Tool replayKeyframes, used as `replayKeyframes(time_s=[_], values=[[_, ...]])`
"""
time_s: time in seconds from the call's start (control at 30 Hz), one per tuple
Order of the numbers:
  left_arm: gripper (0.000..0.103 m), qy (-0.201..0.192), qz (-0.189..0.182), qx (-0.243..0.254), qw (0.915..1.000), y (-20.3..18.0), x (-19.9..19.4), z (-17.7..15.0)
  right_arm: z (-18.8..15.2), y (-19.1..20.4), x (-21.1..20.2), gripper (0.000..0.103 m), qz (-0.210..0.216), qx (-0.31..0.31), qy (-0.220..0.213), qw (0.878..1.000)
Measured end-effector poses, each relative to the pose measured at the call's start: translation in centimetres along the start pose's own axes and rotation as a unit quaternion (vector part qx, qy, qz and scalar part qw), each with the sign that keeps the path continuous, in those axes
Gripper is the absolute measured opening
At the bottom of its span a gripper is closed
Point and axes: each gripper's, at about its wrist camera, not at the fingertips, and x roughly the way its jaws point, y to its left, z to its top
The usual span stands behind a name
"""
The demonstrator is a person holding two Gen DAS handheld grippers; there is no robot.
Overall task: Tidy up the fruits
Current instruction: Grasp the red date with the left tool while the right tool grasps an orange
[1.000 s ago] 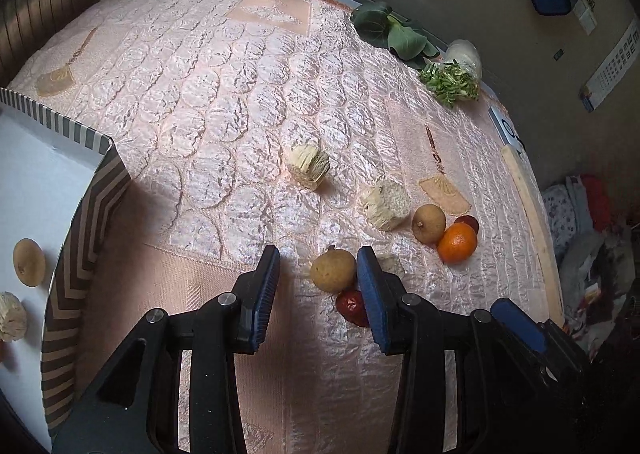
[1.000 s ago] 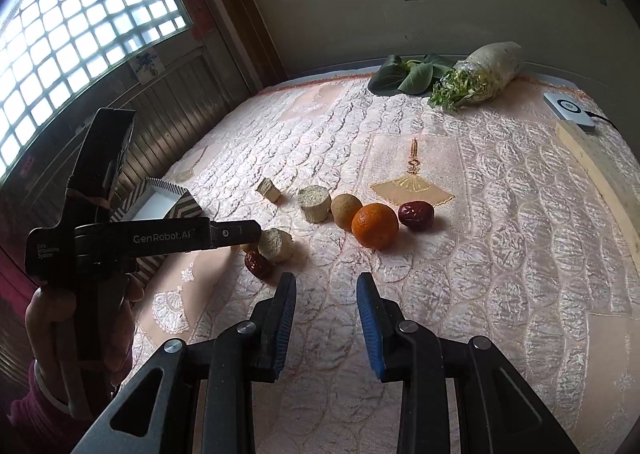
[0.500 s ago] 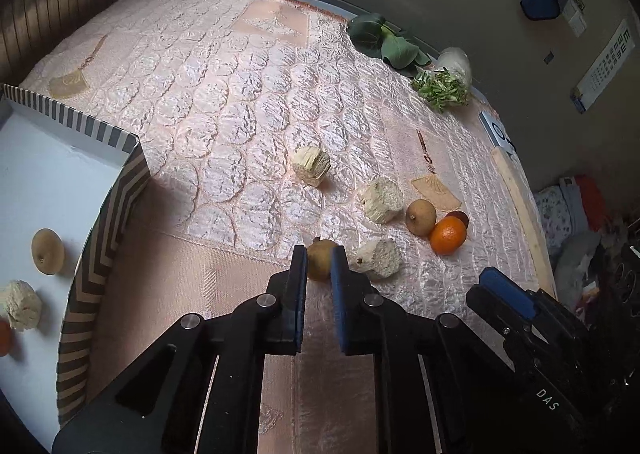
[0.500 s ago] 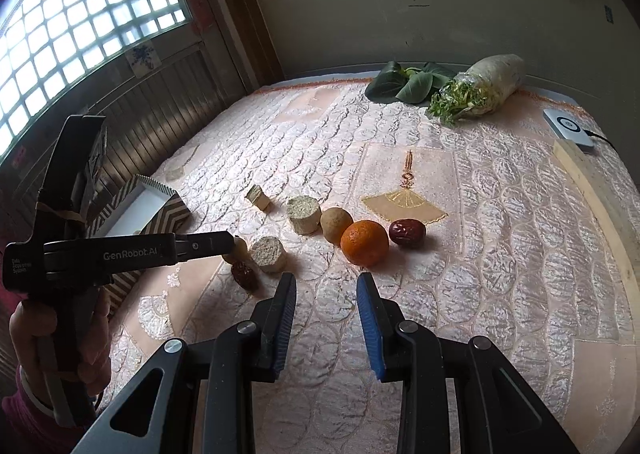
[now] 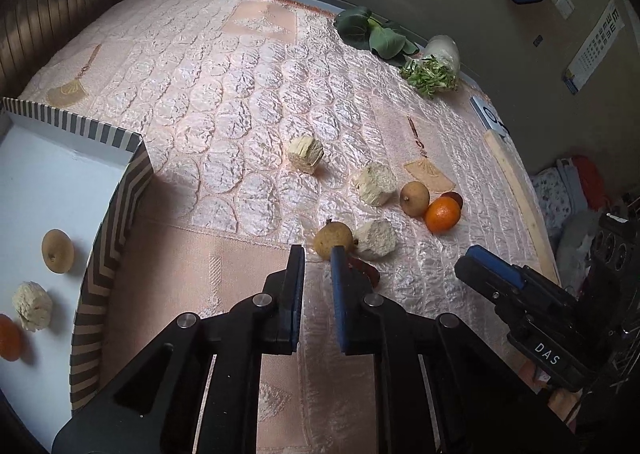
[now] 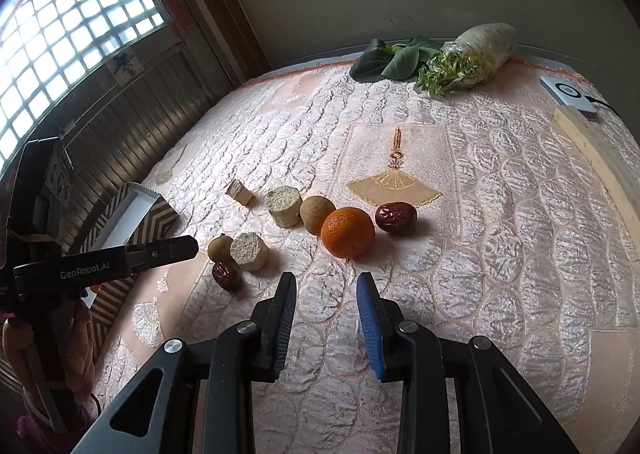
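My left gripper (image 5: 317,260) is nearly closed with a narrow gap and holds nothing. It hovers just short of a brown longan (image 5: 333,240) that lies on the pink quilt beside a pale chunk (image 5: 376,239) and a red date (image 5: 366,269). In the right wrist view the same longan (image 6: 220,247), chunk (image 6: 250,252) and date (image 6: 225,276) lie off the tip of the left gripper (image 6: 188,244). My right gripper (image 6: 326,288) is open and empty, just short of an orange (image 6: 347,232). A second longan (image 6: 317,213) and a date (image 6: 396,217) flank the orange.
A striped-wall box (image 5: 116,213) at the left holds a longan (image 5: 57,256), a pale chunk (image 5: 32,310) and an orange (image 5: 9,338). Two more chunks (image 5: 306,153) (image 5: 376,187) lie mid-quilt. Greens (image 6: 396,55) and a wrapped vegetable (image 6: 472,53) lie at the back. A wooden strip (image 6: 600,157) lines the right edge.
My left gripper closed from wide open to a narrow gap and pulled back from the longan, which stays on the quilt. The right gripper stayed open and drew nearer the orange.
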Motion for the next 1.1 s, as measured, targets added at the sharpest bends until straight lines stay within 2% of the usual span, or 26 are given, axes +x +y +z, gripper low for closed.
replayKeyframes(time_s=[0.1, 0.2, 0.43, 0.63, 0.83, 1.1], values=[[0.013, -0.006, 0.007, 0.018, 0.9998, -0.9, -0.5, -1.1, -0.1, 0.1, 0.0, 0.030, 0.005, -0.001, 0.001, 1.000], [0.032, -0.024, 0.031, 0.048, 0.9981, -2.4, -0.4, -2.0, -0.2, 0.2, 0.2, 0.030, 0.011, 0.001, 0.003, 1.000], [0.032, -0.033, 0.066, 0.100, 0.9923, -3.9, 1.1, -2.5, -0.3, -0.2, 0.1, 0.030, 0.017, 0.008, 0.001, 1.000], [0.032, -0.021, 0.057, 0.117, 0.9913, -4.5, 2.1, -2.8, -0.4, 0.0, 0.0, 0.030, 0.017, 0.002, 0.002, 1.000], [0.032, -0.019, 0.063, 0.128, 0.9896, -5.0, 3.0, -2.6, -0.4, -0.2, 0.2, 0.030, 0.018, 0.004, 0.005, 1.000], [0.029, -0.032, 0.052, 0.122, 0.9907, -4.1, 2.9, -2.4, -0.2, -0.1, 0.6, 0.030, 0.007, -0.012, 0.003, 1.000]])
